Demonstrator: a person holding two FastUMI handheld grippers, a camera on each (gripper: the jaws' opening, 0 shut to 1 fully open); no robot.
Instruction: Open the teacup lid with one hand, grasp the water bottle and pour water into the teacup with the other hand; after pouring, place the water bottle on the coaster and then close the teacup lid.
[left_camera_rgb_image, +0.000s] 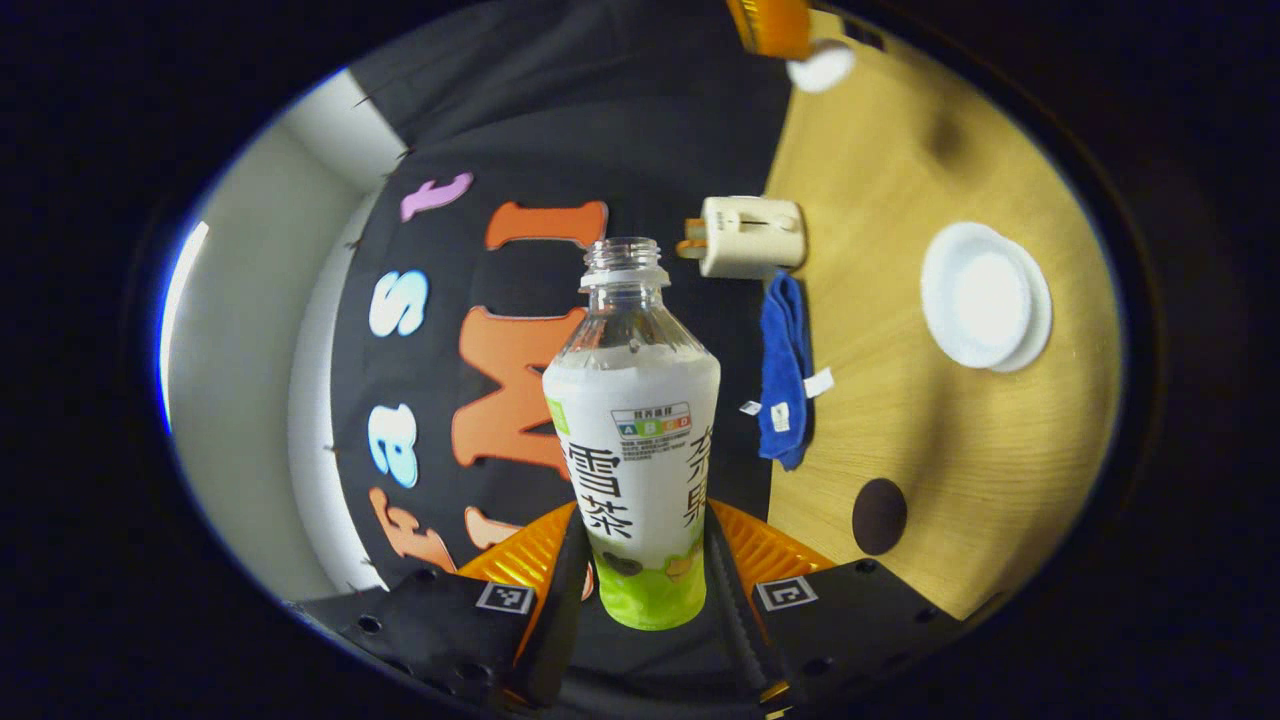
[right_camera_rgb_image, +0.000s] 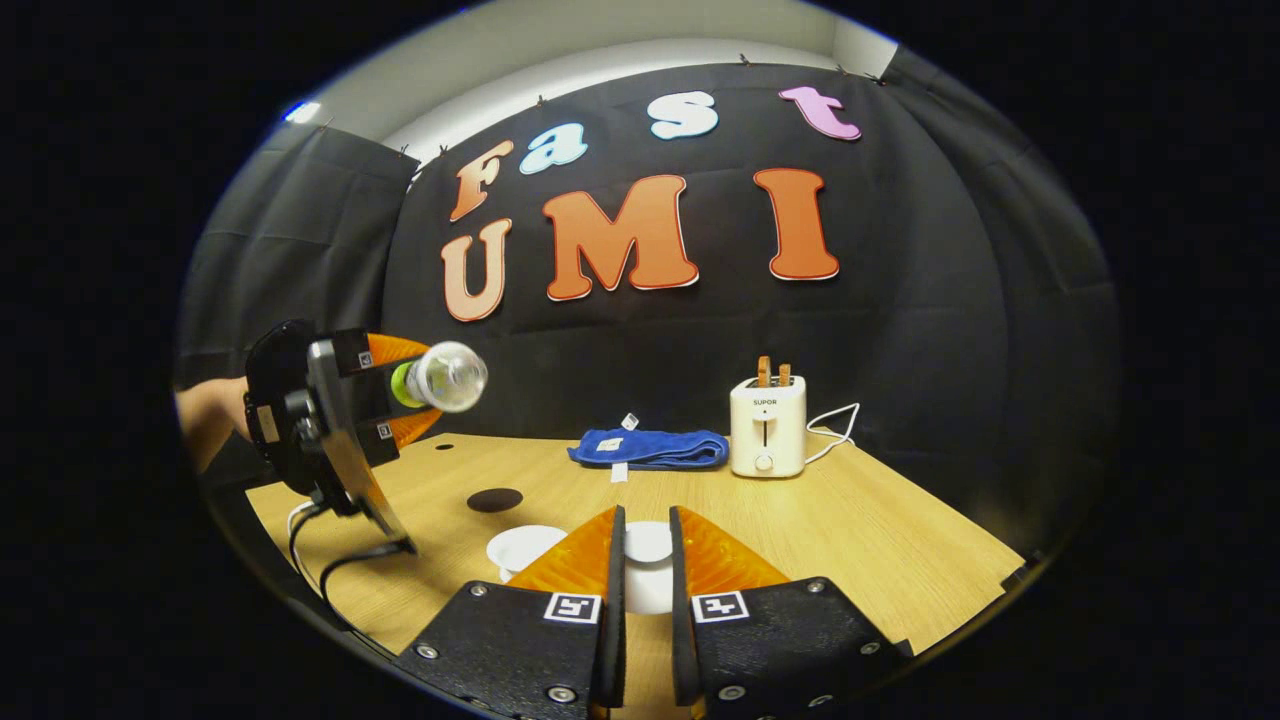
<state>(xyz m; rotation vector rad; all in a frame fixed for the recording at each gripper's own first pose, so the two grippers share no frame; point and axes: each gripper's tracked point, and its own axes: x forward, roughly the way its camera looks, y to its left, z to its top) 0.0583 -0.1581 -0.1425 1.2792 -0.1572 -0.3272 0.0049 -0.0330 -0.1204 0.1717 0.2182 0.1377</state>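
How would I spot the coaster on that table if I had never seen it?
Start at the wooden table and find the blue cloth by the back wall, left of the toaster. Nearer than the cloth's left end lies the coaster: a flat dark disc, unlike the white dishes nearby.

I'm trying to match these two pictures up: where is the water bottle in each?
Left gripper view: water bottle at the centre, between the jaws at the bottom.
Right gripper view: far left, lifted in the left gripper, mouth towards the camera.
Shared landmark: the toaster.
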